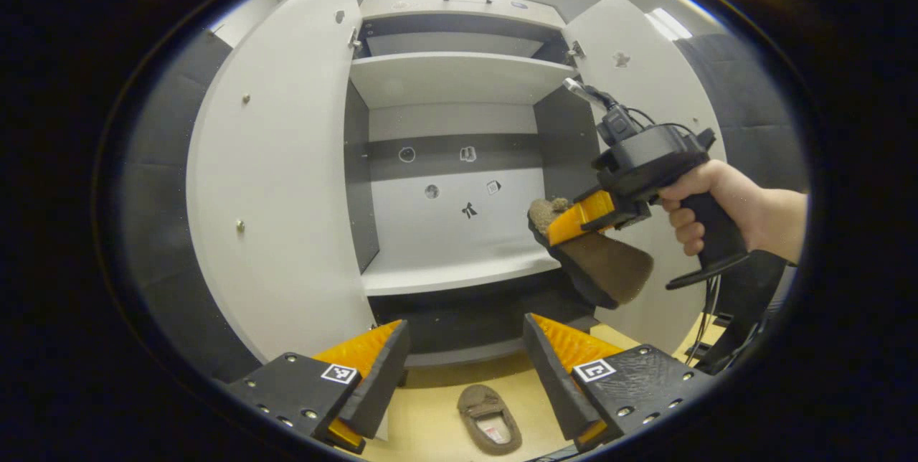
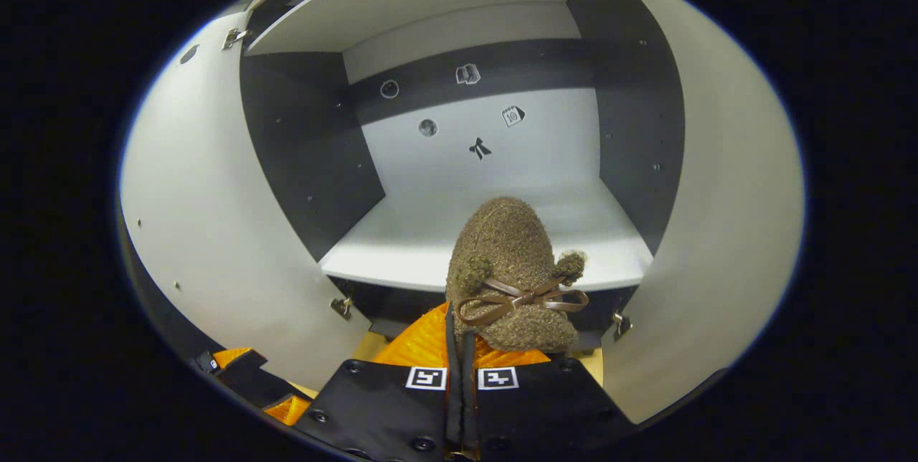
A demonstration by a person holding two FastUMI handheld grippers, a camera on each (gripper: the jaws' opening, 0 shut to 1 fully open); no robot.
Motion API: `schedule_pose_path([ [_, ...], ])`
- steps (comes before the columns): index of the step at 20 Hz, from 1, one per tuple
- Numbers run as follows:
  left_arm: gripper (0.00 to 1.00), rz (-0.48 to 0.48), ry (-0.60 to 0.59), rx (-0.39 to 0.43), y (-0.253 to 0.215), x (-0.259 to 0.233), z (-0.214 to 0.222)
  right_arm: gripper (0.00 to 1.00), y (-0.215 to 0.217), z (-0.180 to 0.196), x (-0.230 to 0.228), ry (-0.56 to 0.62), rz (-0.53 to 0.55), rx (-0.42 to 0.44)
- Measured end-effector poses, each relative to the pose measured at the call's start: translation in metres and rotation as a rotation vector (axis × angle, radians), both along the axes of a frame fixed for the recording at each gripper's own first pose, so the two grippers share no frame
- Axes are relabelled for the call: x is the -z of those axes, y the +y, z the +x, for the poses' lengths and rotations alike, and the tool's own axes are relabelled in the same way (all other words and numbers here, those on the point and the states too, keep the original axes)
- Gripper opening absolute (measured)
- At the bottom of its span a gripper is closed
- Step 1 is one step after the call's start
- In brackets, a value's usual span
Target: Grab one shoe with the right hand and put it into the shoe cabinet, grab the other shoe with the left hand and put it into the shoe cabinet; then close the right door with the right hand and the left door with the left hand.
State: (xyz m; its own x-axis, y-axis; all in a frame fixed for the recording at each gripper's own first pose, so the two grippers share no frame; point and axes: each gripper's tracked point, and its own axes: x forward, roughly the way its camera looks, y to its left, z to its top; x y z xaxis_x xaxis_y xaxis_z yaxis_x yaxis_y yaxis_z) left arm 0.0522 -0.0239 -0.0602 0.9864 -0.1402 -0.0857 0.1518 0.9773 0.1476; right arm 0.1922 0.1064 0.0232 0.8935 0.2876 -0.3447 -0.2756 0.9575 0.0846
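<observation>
Now the right gripper [image 2: 462, 358] has its fingers pinched tight on the first shoe [image 2: 510, 272], a fuzzy brown slipper with a bow, toe aimed at twelve o'clock toward the cabinet [image 2: 459, 247]. In the left gripper view that same shoe [image 1: 599, 268] hangs in the air at about three o'clock, just in front of the lower shelf [image 1: 459, 272], with a hand [image 1: 706, 211] round the gripper's handle. Not on the shelf yet, by my read: step one is mid-delivery.

The left gripper [image 1: 466, 369] waits with fingers spread wide and nothing between them. At six o'clock, on the floor beyond those fingers, lies the second shoe [image 1: 490, 419], opening up, well apart from the cabinet.

Both doors stand open, the left door [image 1: 280, 182] at nine o'clock and the right door [image 1: 645, 82] at two.

Next call: carry the held shoe forward over the shelf edge, lower the sole flat, then let the fingers part. Watch the right door and the side wall; the shoe hangs close beside them.
</observation>
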Motion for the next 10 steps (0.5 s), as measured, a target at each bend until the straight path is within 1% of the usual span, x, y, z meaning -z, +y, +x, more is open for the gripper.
schedule_pose_path([
  [6,0.93,-0.005,0.011,-0.020,0.000,-0.010,0.016,0.02,-0.004,0.069,-0.040,-0.067,0.002,0.032],
  [10,0.93,-0.015,0.010,-0.048,0.004,-0.012,0.019,0.02,-0.007,0.116,-0.062,-0.125,-0.034,0.056],
])
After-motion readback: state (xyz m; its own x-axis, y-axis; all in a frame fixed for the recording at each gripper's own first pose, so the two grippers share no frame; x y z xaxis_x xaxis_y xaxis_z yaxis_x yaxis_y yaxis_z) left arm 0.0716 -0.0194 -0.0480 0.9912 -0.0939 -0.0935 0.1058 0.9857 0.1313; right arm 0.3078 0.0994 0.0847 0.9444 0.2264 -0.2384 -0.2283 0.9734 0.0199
